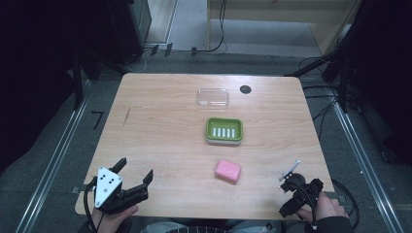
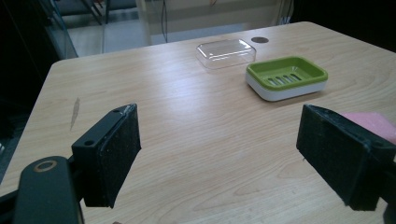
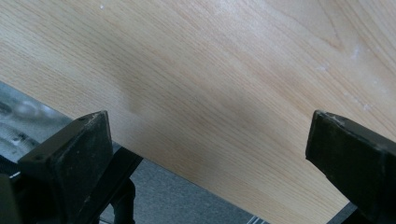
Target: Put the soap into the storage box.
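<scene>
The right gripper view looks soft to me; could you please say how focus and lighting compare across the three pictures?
Right gripper view: light wooden table grain slightly blurred, faint shadow patch mid-frame. Left gripper view: clear plastic lid and green-and-white soap dish fairly sharp, near pads soft. High view: table evenly lit, surroundings very dark, pink soap bar clear.

pink soap [image 2: 373, 122] half hidden behind tongs, cut by edge
</scene>
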`<state>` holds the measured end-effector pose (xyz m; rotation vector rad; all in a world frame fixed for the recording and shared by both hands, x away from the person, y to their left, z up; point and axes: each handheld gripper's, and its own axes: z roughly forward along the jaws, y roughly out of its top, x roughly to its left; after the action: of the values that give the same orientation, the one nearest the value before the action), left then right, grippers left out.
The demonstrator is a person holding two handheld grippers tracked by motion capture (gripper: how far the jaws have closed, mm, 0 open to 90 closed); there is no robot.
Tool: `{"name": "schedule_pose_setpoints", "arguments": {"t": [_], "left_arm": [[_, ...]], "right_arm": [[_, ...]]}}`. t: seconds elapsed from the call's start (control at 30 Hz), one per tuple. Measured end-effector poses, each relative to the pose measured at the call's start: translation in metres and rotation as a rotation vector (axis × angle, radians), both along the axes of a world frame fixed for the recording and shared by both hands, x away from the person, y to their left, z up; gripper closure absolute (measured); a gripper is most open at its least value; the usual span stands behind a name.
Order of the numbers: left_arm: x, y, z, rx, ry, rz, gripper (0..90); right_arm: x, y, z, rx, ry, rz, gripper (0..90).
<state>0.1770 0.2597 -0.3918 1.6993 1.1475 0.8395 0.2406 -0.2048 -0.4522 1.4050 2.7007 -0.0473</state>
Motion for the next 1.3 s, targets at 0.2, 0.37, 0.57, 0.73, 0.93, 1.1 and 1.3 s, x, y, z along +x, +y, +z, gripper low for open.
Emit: {"name": "schedule_pose_setpoints", "arguments": {"t": [0.2, 0.37, 0.57, 0.73, 0.93, 1.1, 1.3], "left_arm": [[0.003, -0.003, 0.0, 0.006, 0.004, -0.008, 14.1], [0.002, -0.001, 0.0, 0.005, 0.005, -0.006, 14.1], [0.001, -0.001, 0.0, 0.002, 0.002, -0.002, 14.0], [0.001, -0.003, 0.0, 0.01, 0.006, -0.006, 14.0], [0.002, -0.002, 0.0, 0.009, 0.007, -0.004, 14.0], [0.002, -0.001, 0.0, 0.002, 0.007, -0.003, 14.1], [0.003, -0.001, -0.001, 0.003, 0.009, -0.005, 14.0]], "right_arm": [[-0.001, 0.002, 0.0, -0.005, -0.014, 0.026, 1.2], [0.002, 0.005, 0.001, 0.002, -0.022, 0.037, 0.9], [0.005, 0.008, 0.001, 0.005, -0.038, 0.054, 0.9], [0.009, 0.012, 0.002, 0.014, -0.066, 0.073, 0.9], [0.012, 0.017, -0.001, 0.012, -0.064, 0.094, 0.9], [0.015, 0.023, -0.002, 0.012, -0.063, 0.114, 0.9], [0.022, 0.033, -0.002, 0.017, -0.078, 0.163, 0.9]]}}
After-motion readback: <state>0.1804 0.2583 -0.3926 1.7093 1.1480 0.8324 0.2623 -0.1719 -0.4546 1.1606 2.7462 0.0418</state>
